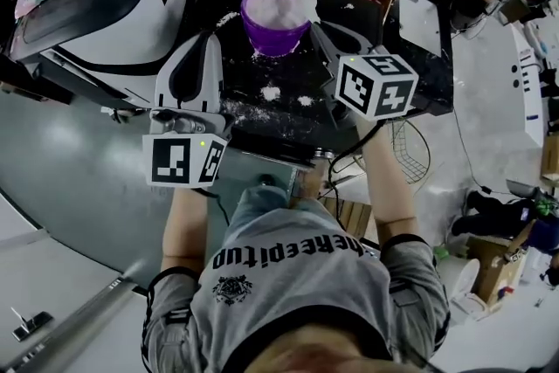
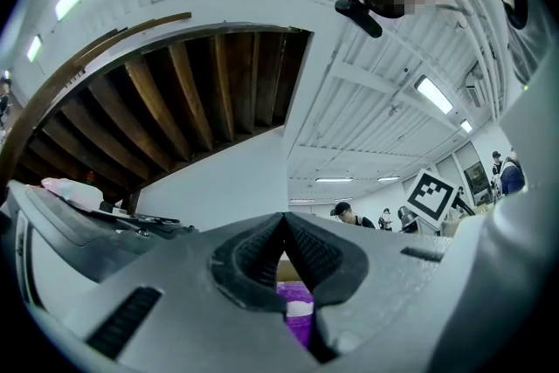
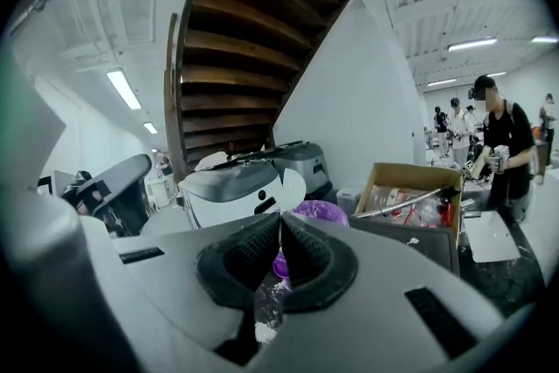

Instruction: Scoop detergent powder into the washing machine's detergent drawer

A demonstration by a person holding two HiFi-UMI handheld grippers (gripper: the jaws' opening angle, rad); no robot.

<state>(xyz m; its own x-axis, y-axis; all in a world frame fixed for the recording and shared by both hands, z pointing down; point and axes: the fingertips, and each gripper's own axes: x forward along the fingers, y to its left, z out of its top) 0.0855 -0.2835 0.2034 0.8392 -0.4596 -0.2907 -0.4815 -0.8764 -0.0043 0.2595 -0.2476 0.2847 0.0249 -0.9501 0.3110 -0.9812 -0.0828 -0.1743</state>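
- The washing machine (image 1: 113, 4) stands at the far left with its dark lid tilted up. I cannot pick out its detergent drawer in any view, so it has to be found before the powder travels.
- The left hand-held gripper (image 2: 284, 224) has its jaws pressed together on nothing. It hovers over the dark counter (image 1: 249, 74), just beside the purple tub (image 1: 277, 20), and looks free to brace the tub if it starts to slide.
- The tub sits between the two grippers, heaped with white detergent powder (image 1: 269, 6). Loose powder is already scattered on the counter in front of it.
- A white scoop (image 1: 306, 3) rests at the tub's right rim, its bowl in the powder.
- The right hand-held gripper (image 3: 279, 223) is closed, and by my reading it pinches the scoop's handle (the white bowl shows right at its jaw tips).
- To do the scooping well, I would dig shallow and take a modest load rather than a heaped one.
- I would level it against the rim, then lift with the bowl kept flat.
- The grip on the thin handle must stay firm, since any twist would probably tip more powder onto the counter.
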